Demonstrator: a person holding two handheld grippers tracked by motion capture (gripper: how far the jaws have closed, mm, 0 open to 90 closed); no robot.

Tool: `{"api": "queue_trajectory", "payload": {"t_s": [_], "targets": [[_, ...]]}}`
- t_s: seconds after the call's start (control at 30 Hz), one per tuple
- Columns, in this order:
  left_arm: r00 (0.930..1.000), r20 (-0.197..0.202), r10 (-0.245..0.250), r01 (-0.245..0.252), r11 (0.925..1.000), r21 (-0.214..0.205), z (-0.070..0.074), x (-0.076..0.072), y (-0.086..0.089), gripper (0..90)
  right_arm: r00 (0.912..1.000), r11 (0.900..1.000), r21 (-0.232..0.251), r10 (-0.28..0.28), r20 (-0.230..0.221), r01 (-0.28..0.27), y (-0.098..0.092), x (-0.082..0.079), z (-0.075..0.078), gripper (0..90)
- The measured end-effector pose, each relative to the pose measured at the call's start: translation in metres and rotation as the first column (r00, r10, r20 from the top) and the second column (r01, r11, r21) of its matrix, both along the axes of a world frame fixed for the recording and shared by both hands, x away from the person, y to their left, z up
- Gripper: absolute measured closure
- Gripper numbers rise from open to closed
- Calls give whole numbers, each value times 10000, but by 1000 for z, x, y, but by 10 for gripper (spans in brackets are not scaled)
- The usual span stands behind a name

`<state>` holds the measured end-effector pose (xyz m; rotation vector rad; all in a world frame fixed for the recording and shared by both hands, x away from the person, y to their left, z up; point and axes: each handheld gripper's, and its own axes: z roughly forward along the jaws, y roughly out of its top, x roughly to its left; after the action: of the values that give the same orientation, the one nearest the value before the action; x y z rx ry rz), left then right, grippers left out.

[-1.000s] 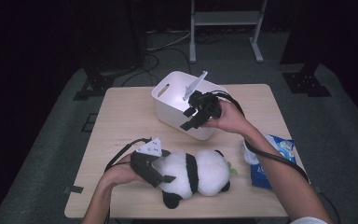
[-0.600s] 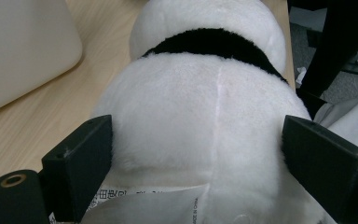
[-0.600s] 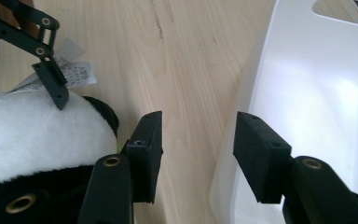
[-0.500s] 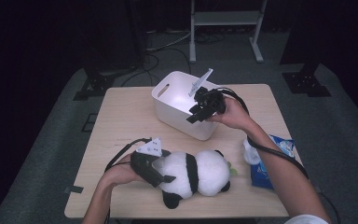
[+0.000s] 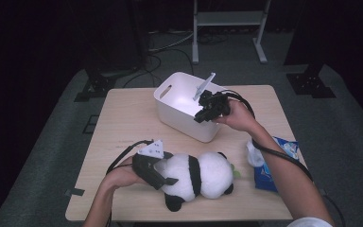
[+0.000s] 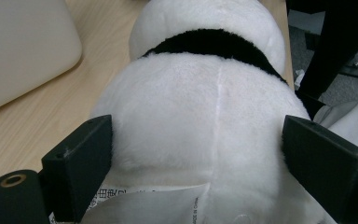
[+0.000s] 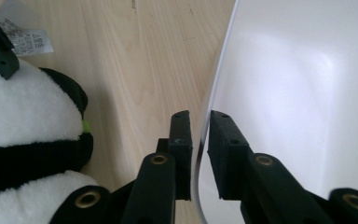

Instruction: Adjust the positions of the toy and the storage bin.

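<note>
Pinching the bin (image 5: 184, 124) rim in my right gripper (image 7: 200, 123), jaws just closing; left gripper (image 6: 196, 149) hugs the panda (image 6: 200, 112) wide, lift it level

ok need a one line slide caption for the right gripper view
Right gripper closing its jaws on the white bin's rim, plush panda lying on the wooden table.

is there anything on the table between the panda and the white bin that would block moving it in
Nothing visible does. In the high view, bare tabletop lies between the plush panda and the white bin. The left gripper clamps the panda; the right gripper, whose jaws have just been closing, straddles the bin's near wall. The bin's inside looks empty.
</note>
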<state>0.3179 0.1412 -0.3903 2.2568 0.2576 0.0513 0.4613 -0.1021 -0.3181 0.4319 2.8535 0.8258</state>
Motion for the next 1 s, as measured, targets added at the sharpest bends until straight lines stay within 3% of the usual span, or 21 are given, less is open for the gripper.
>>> {"api": "queue_trajectory", "payload": {"t_s": [0.67,0.9,1.0], "targets": [[10000,-62,21,-21,10000,-6,0,0,0,97,9981,9981,-99,603,78,-602,-24,-15,-2,874],[10000,-71,37,-37,10000,-34,0,0,0,97,9967,9962,-320,812,-28,-813,-29,-22,-2,868],[10000,-49,21,-21,10000,-1,0,0,0,97,9964,9955,-469,813,-240,-823,-24,-22,-1,794]]}}
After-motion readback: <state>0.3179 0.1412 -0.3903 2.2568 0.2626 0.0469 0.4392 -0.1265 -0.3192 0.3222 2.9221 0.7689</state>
